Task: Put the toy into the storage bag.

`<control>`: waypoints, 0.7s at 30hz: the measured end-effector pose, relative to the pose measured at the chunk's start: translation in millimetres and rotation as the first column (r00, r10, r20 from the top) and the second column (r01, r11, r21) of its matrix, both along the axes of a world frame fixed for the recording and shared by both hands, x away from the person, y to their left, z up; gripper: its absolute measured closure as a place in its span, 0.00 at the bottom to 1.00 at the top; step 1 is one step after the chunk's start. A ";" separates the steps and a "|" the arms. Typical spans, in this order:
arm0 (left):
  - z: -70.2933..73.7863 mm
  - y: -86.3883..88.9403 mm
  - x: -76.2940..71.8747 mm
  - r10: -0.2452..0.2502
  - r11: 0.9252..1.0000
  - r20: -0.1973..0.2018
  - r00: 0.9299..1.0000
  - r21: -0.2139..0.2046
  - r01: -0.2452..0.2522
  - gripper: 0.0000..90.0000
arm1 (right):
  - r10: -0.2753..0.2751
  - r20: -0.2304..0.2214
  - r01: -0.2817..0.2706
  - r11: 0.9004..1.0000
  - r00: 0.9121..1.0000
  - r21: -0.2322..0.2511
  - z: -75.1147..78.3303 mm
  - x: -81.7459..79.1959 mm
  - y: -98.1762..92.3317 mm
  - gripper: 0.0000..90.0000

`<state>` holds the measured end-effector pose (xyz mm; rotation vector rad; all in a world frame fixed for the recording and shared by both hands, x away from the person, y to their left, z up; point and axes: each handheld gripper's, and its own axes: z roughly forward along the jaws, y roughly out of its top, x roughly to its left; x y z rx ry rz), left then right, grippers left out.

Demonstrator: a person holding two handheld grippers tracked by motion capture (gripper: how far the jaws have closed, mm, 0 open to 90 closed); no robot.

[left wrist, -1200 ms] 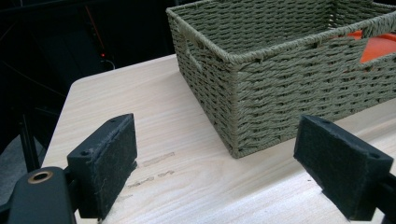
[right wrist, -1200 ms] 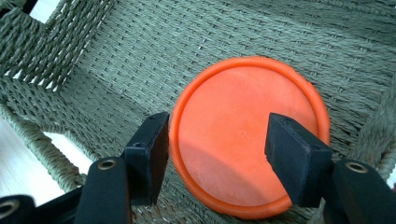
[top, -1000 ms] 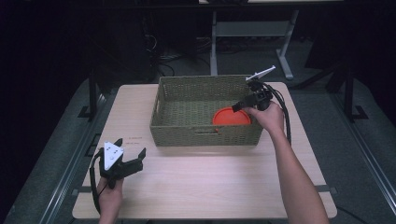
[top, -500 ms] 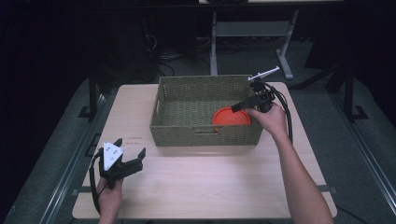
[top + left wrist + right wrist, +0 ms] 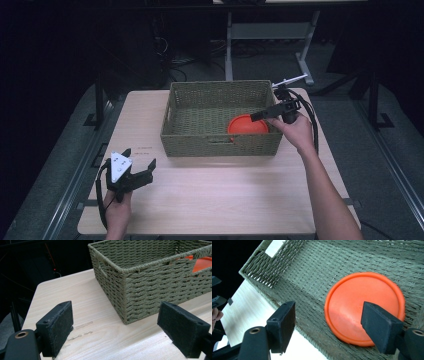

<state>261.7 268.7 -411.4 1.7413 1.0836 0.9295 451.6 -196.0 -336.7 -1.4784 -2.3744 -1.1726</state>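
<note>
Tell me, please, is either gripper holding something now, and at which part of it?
Nothing is held. The right gripper hangs open over the orange disc lying in the woven basket, jaws apart. The left gripper is open above the table.

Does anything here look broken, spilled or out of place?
Nothing stands out. The woven basket sits squarely on the table, and the orange disc lies flat inside it, intact. Both grippers are open and empty.

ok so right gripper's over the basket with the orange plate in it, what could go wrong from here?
1. The right gripper is open above the orange plate, which lies flat on the basket floor; the pads may slip off its low rim.
2. The plate sits close to the near wall, so a jaw could catch the weave.
3. A snag could drag the unheld basket; the left gripper is apart.
</note>
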 end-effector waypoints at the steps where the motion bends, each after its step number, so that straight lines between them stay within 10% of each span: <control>1: 0.0 -0.2 -0.3 0.002 1.000 0.001 1.000 -0.001 -0.002 0.14 | 0.004 0.000 -0.004 1.000 1.000 0.009 0.4 -2.5 -1.3 0.30; 21: 0.1 -0.9 -0.4 0.000 1.000 -0.002 1.000 0.006 0.000 0.14 | 0.068 0.054 -0.071 0.996 0.996 0.057 7.3 -44.1 -16.7 0.29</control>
